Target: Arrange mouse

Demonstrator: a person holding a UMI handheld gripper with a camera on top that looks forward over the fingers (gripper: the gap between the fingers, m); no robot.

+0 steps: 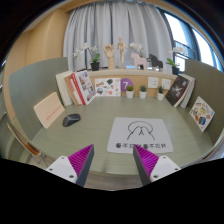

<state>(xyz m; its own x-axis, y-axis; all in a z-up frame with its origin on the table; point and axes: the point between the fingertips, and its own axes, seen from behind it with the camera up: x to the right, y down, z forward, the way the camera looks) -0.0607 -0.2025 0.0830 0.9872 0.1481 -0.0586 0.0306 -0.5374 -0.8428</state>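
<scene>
Claw (113,166) held above the near edge of the table, fingers spread wide with nothing between them; magenta pads (81,160) ribbed, set on pale angular fingers.

Table (100,125): flat, matte grey-green top, broad, running back to a wall under a window.
Curtain (120,25): pale, hanging in soft vertical folds behind the far edge.
Mat (140,137): white, rectangular, flat, printed with a dark line drawing and a row of small text along its near side; lies just ahead of the fingers, slightly right of centre.
Books (82,87): propped upright at far left, glossy covers, leaning on one another. More flat cards and booklets (182,90) lean along the far right, one (201,113) tilted nearer on the right.
Board (47,108): pale pink, rectangular, lying at an angle at far left.
Pots (142,91): a row of small plants in light pots along the far edge; a taller one (95,62) behind the books.
Mouse (71,119): small, dark, rounded and smooth, resting on bare table left of the mat, near the board, well ahead and left of the fingers. Open tabletop lies between claw and mouse.
</scene>
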